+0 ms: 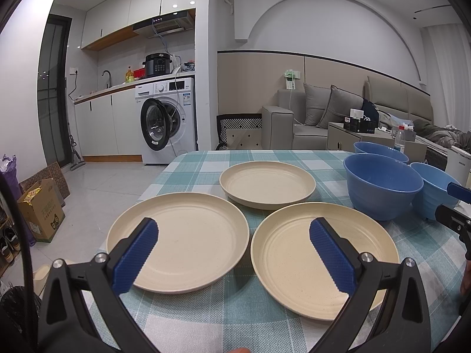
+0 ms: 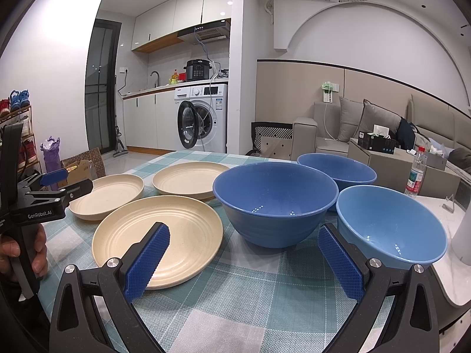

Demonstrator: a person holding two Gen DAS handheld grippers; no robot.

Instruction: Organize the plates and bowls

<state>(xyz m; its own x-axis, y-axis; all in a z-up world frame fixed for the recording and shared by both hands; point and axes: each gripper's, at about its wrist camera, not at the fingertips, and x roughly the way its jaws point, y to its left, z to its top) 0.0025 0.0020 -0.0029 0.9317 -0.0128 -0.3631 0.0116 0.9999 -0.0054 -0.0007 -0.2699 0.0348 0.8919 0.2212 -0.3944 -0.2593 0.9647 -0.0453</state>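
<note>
Three cream plates lie apart on the checked tablecloth: a near left plate [image 1: 179, 241], a near right plate [image 1: 294, 259] and a far plate [image 1: 266, 184]. Three blue bowls stand upright to their right: a dark front bowl [image 2: 275, 203], a dark back bowl [image 2: 337, 170] and a lighter bowl [image 2: 391, 229]. My left gripper [image 1: 232, 229] hovers open over the two near plates, holding nothing. My right gripper [image 2: 244, 235] is open and empty in front of the dark front bowl, between the near right plate [image 2: 156, 235] and the lighter bowl.
The table's left edge [image 1: 141, 194] drops to a tiled floor with a cardboard box [image 1: 41, 209]. A water bottle [image 2: 415, 176] and a white surface [image 2: 450, 229] lie right of the bowls. A hand [image 2: 35, 253] holds the left gripper's handle at the far left of the right wrist view.
</note>
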